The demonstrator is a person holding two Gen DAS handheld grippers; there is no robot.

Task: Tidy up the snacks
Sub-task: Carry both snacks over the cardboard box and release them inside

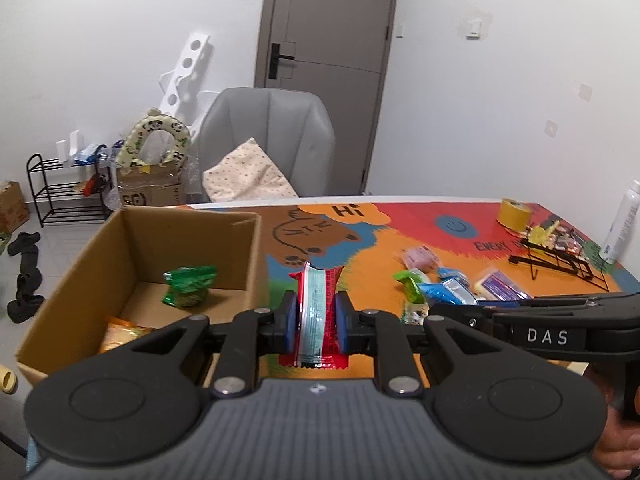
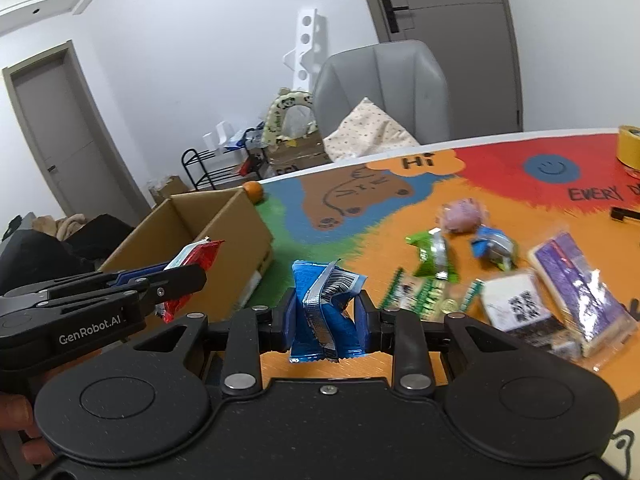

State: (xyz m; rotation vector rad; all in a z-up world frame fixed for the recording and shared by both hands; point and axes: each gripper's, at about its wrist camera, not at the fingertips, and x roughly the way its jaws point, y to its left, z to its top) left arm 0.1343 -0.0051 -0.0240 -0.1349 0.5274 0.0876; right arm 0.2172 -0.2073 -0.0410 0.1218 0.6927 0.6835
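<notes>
Left wrist view: the left gripper (image 1: 316,322) is clenched on a red-and-silver foil snack packet (image 1: 317,312), held upright on its edge between the 2 blue pads so that it hangs free of the painted orange, red and blue tabletop (image 1: 400,232). The open brown cardboard box (image 1: 248,240) sits just to the left of the gripper, at the table's left end; a green crinkled snack bag (image 1: 188,286) and an orange-yellow snack bag (image 1: 120,334) already lie on its floor, so it reads as the collecting bin. The gripper is beside the box wall, not over the opening, so I judge that the packet has yet to be carried across. The black body of the right gripper (image 1: 540,320) juts in from the right

Right wrist view: the right gripper (image 2: 326,314) is clamped on a blue crumpled foil snack packet (image 2: 324,312), lifted clear of the table, probably so both hands can deliver at once. The left gripper and its red packet show at the left, near the box's near edge. Well apart on the orange area lie the loose snacks: a pink round wrapped one (image 2: 462,216), a green packet (image 2: 434,254), a small blue packet (image 2: 494,246) and 2 clear-wrapped purple slabs (image 2: 576,280). A small orange fruit (image 2: 253,191) sits behind the box
</notes>
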